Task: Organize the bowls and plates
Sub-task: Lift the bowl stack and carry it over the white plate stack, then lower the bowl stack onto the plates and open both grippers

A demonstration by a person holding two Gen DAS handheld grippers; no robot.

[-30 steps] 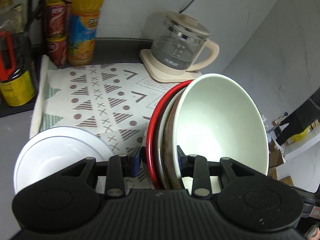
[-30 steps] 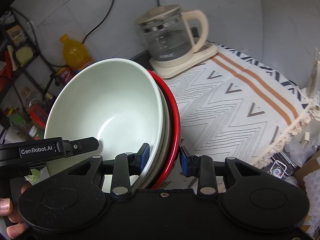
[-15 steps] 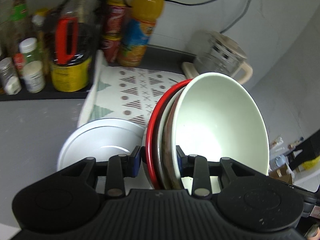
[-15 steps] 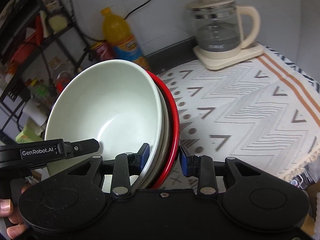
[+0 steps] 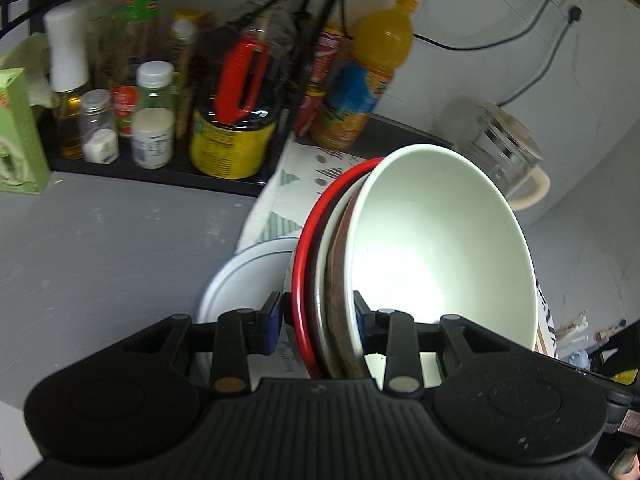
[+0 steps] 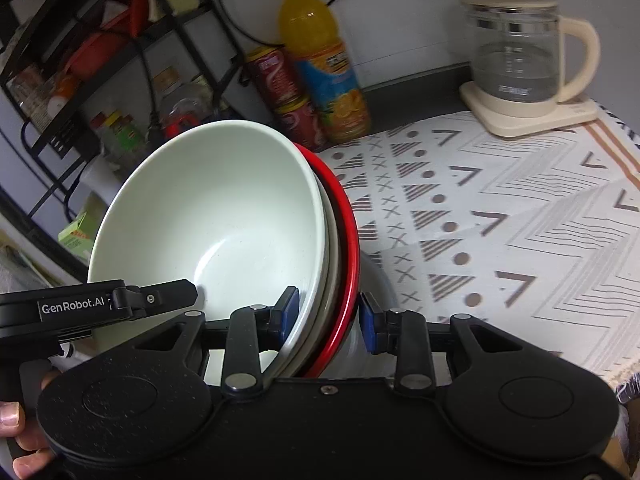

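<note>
both grippers carry one nested stack of dishes between them, tipped so the bowl mouths face sideways rather than up: the left gripper (image 5: 318,316) is clamped across the rims on one side and the right gripper (image 6: 328,316) across the rims on the opposite side. the pale green bowl (image 5: 440,248) sits innermost, a brownish dish behind it, and the red-rimmed plate (image 5: 320,232) is outermost. in the right wrist view the far pad seems to stand slightly off the red rim, so i cannot tell how firmly that side pinches, though the stack is plainly between its jaws. the stack hangs above the counter, touching nothing below. directly beneath and just to the left in the left wrist view lies a white plate (image 5: 240,276), flat at the edge of the patterned mat (image 6: 500,216), with bare grey counter (image 5: 100,248) beyond it and a rack of condiment jars and a yellow tin (image 5: 232,148) further back. what matters for the next move, i judge, is that the stack's axis runs roughly level while the white plate's points up, so both wrists must roll together to bring the stack's base down before it can settle. the glass kettle (image 6: 516,60) and the orange drink bottle (image 6: 320,68) stand well apart.
</note>
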